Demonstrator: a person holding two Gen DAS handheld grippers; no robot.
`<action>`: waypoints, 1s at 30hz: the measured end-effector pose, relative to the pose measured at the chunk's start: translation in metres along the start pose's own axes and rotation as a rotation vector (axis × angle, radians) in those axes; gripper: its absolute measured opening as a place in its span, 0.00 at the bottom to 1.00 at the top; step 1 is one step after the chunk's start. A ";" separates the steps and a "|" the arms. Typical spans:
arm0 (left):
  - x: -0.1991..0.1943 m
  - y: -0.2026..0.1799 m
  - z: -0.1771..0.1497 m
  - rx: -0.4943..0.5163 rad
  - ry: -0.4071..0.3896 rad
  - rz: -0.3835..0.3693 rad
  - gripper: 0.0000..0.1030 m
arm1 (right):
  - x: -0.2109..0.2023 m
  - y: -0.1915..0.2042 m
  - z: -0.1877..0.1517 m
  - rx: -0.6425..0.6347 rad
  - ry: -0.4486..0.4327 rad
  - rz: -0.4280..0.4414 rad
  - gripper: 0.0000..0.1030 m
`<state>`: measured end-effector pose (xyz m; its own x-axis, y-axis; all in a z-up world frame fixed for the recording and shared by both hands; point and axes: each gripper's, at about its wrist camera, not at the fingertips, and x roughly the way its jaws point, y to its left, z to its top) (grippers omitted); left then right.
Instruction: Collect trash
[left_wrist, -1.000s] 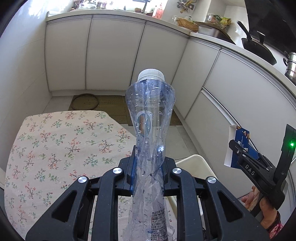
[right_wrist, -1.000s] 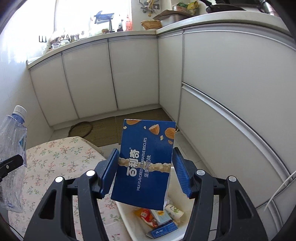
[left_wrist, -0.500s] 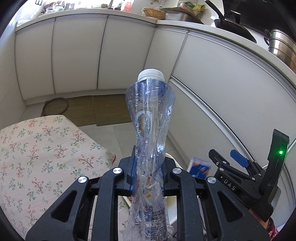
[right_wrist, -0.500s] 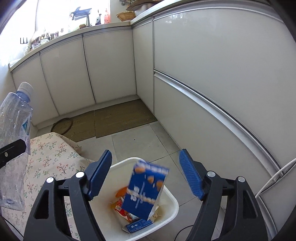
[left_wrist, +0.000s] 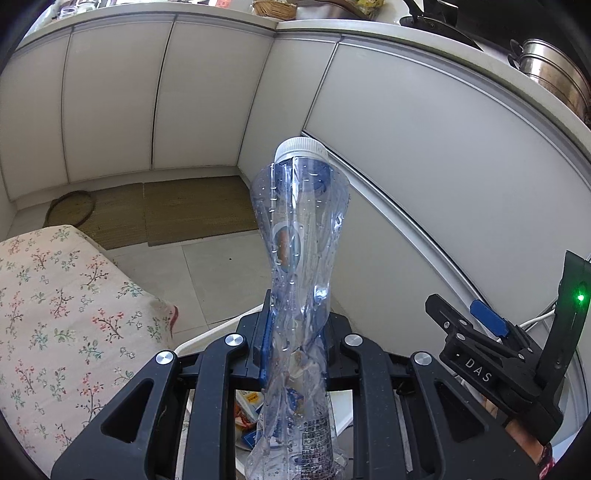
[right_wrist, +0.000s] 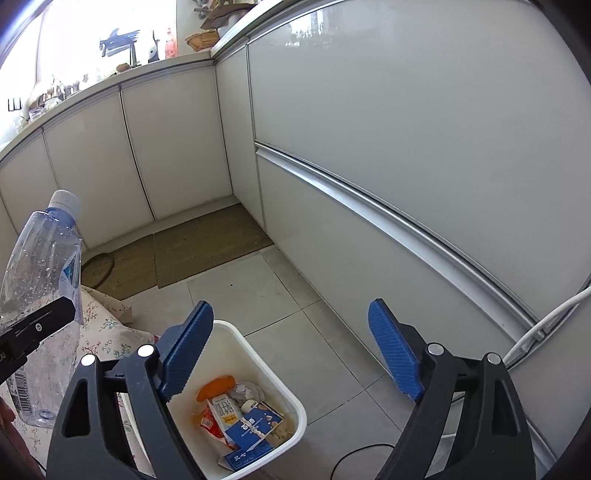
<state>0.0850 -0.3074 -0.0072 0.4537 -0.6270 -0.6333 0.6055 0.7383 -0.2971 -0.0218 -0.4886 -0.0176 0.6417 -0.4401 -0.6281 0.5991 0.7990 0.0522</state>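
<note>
Biscuit box (right_wrist: 255, 424) now dropped into white bin (right_wrist: 291, 398); right hand-held gripper (right_wrist: 291, 354) spread apart, empty above it. Crushed bottle (left_wrist: 299, 277) clamped in left hand-held gripper (left_wrist: 295, 343), presumably next.

grey tiled floor (right_wrist: 303, 295), white trash bin (right_wrist: 291, 400), 2 woven mats (right_wrist: 207, 247), floral-cloth table (left_wrist: 62, 314)

The bottle's (left_wrist: 299, 258) base is cut off by the bottom edge.
</note>
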 end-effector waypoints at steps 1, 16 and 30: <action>0.005 -0.001 0.000 0.005 0.002 -0.003 0.19 | 0.001 -0.001 -0.001 -0.003 0.000 -0.008 0.82; 0.030 0.002 -0.007 0.027 0.005 -0.005 0.43 | 0.000 -0.002 -0.006 -0.044 -0.029 -0.068 0.86; -0.028 -0.004 -0.003 0.022 -0.189 0.173 0.93 | -0.042 0.007 -0.011 -0.035 -0.151 -0.097 0.93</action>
<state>0.0681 -0.2923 0.0099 0.6643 -0.5288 -0.5282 0.5215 0.8342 -0.1793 -0.0496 -0.4601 0.0008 0.6482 -0.5701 -0.5048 0.6460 0.7627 -0.0317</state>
